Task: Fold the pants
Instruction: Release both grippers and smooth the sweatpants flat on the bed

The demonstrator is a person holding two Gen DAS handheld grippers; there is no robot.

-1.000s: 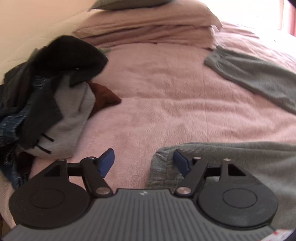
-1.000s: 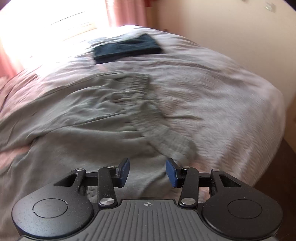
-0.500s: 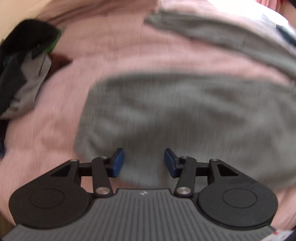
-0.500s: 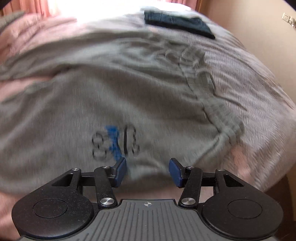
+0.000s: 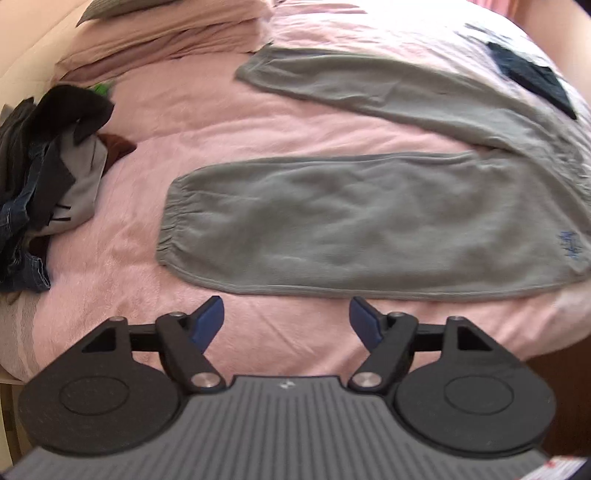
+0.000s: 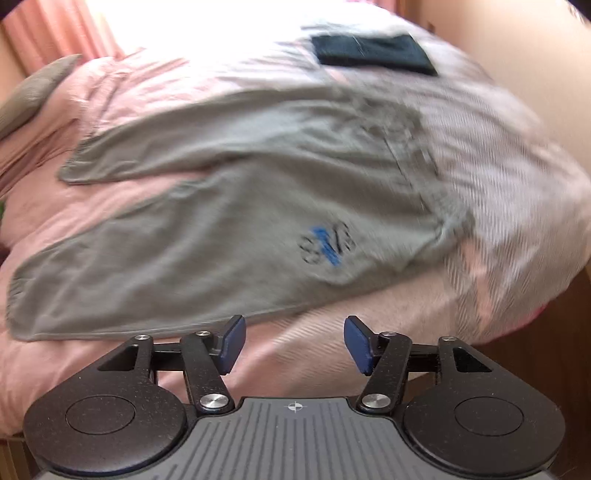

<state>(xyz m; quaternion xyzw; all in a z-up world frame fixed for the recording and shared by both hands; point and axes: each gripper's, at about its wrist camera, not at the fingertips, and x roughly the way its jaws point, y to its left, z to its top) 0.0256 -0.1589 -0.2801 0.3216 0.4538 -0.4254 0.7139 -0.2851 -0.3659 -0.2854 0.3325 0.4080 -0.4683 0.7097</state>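
Grey sweatpants lie spread flat on the pink bed, both legs apart, cuffs toward the left and waistband toward the right. In the right wrist view the same grey sweatpants show a blue and black logo near the hip. My left gripper hovers above the bed's near edge, short of the near leg, its jaws opening with nothing between them. Over the front edge below the hip, my right gripper hangs with its jaws opening, and they hold nothing.
A heap of dark and grey clothes sits at the left of the bed. Pink pillows lie at the head. A folded dark garment rests at the far corner. The bed's front edge drops to a dark floor.
Both grippers have pulled back and up from the pants and their jaws have widened. The near leg, which lay under the left gripper, now lies flat ahead of it.
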